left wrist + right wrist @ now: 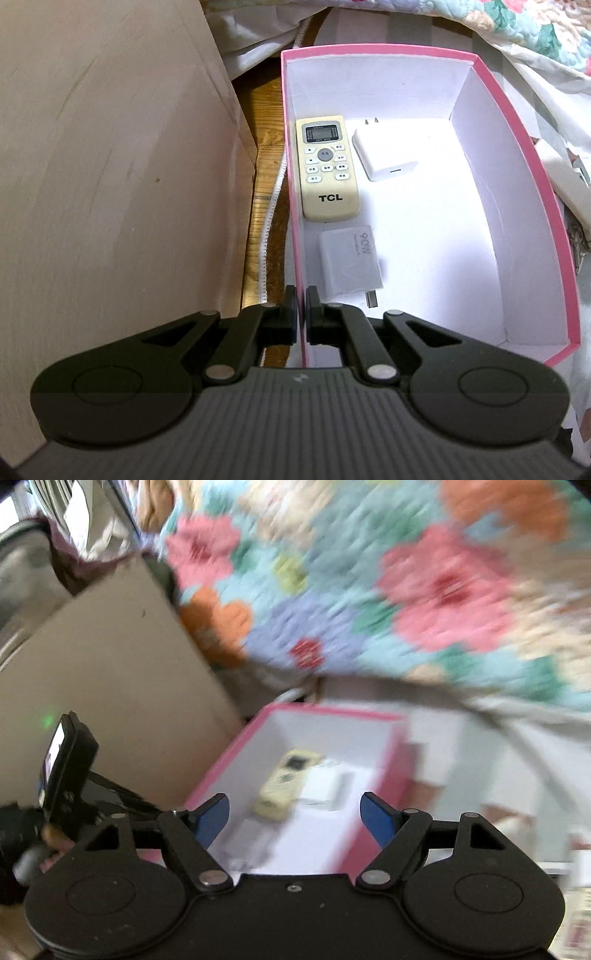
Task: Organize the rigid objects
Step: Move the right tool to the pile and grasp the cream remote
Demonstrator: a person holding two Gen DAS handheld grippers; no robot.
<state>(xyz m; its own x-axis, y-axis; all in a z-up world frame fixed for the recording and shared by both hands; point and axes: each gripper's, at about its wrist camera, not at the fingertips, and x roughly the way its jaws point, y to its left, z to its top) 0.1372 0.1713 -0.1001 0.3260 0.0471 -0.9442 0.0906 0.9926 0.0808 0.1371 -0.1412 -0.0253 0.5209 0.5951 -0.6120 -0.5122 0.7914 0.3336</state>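
The left tool is pinching the near left wall of a pink box, its two fingers brought together on either side of the thin card, apparently to keep the box from sliding while things are being dropped in. Just ahead of that tool, inside the box, a grey charger marked 90W is lying flat with its plug end pointing back toward the tool. Beyond it a cream TCL remote is lying lengthwise along the left wall, and a white plug adapter is sitting just beside the remote on its right, prongs pointing away. The three are being kept to the left half, leaving the right half of the white floor bare for whatever comes next.

The right tool is hanging above the box's near end with its blue pads spread wide and nothing between them; its view is badly smeared. A floral quilt is filling the space beyond it. To the left tool's left, a pale board is standing against the wooden bench.
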